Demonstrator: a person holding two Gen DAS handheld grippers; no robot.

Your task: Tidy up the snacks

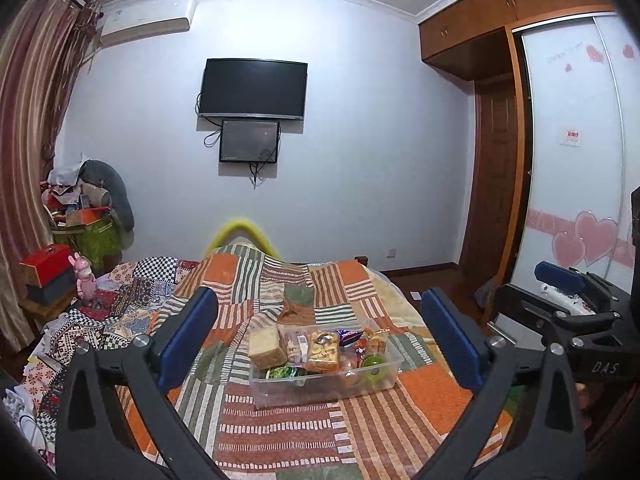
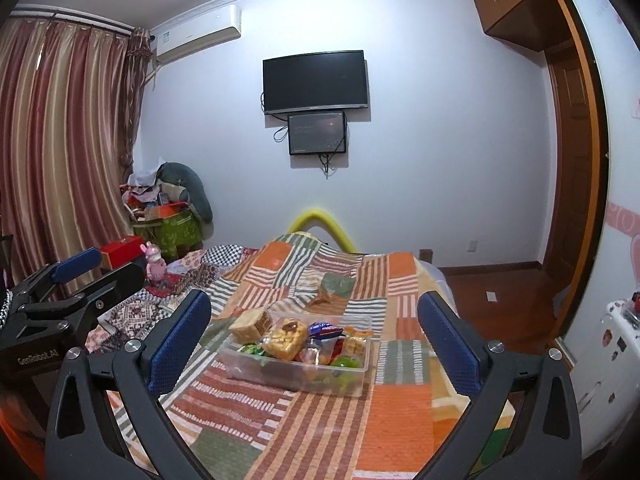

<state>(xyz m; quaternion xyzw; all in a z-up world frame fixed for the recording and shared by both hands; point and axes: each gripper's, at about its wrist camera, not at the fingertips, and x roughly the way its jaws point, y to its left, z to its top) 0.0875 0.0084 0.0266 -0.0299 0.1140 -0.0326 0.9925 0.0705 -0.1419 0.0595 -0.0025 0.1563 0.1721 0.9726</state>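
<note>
White letters "DAS" stand on the black body of the right hand-held gripper, seen at the right edge of the left wrist view. "GenRobot.AI" is printed in pale letters on the black body of the left hand-held gripper, seen at the left edge of the right wrist view. A small red-and-white sticker on the white wardrobe door carries characters too small to read. The wrappers of the snacks in the clear box show print that is also too small to make out.
</note>
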